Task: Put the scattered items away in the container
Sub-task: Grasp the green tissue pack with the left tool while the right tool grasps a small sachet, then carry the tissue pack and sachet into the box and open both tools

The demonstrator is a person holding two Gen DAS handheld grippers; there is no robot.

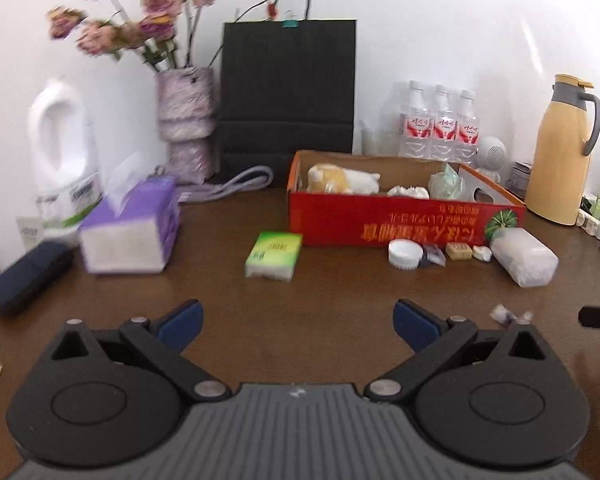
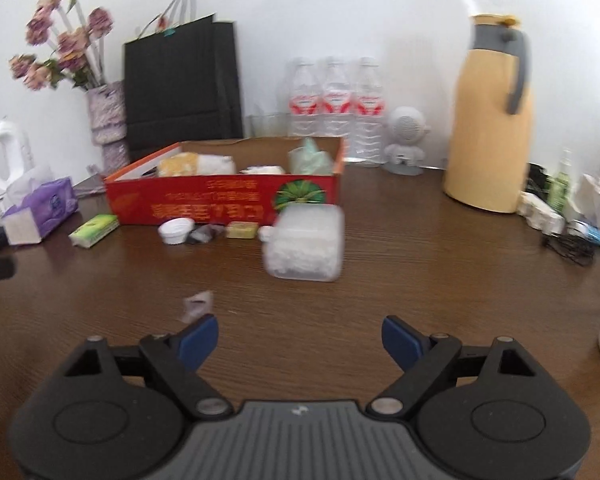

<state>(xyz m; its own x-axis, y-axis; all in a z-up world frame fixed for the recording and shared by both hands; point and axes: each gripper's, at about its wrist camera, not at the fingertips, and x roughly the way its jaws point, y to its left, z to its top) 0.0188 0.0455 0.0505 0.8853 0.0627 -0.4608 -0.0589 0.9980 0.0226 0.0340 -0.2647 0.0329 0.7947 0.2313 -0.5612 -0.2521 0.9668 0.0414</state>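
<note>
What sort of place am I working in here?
Probably a home or office side table against a wall: a vase of dried flowers, a thermos jug, bottled water, and a red cardboard box for clutter.

Motion blurs the dried flowers and tissue box.

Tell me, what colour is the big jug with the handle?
The jug is tan-yellow with a grey top and handle, clearest in the right wrist view.
</note>
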